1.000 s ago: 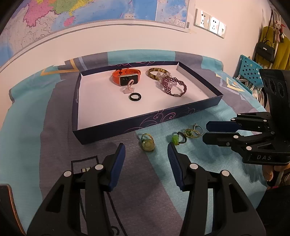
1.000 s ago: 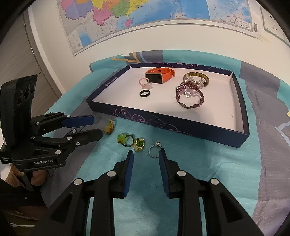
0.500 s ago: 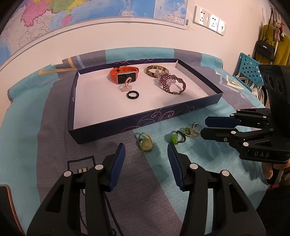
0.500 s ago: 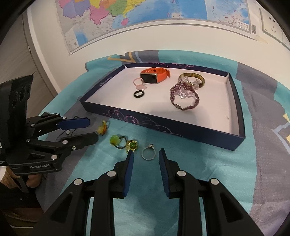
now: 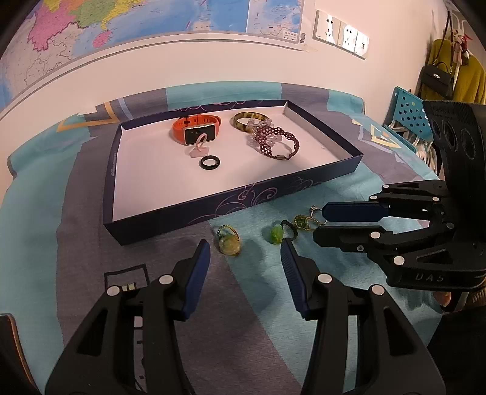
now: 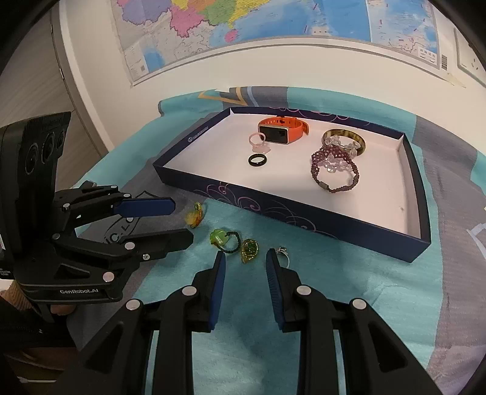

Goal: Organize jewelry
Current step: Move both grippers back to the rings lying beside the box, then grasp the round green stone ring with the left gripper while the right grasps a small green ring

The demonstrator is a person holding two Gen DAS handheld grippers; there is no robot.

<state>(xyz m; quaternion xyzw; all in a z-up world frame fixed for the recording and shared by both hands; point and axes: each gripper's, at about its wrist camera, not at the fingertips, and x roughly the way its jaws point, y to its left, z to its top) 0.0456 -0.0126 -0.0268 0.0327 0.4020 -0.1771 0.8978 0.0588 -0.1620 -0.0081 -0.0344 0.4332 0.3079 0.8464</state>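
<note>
Right hand-held gripper (image 6: 245, 262) open, near gold-green ring (image 6: 249, 250).

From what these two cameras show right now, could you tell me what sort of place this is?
Probably a room in a home or small office, not a workshop. A large wall map hangs above a surface draped with a patterned cloth, a handbag and yellow garment hang at one side, and wall sockets sit nearby.

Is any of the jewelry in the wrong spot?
Yes. Four rings lie on the cloth outside the box: a yellow ring, green ring, gold-green ring and silver ring.
</note>
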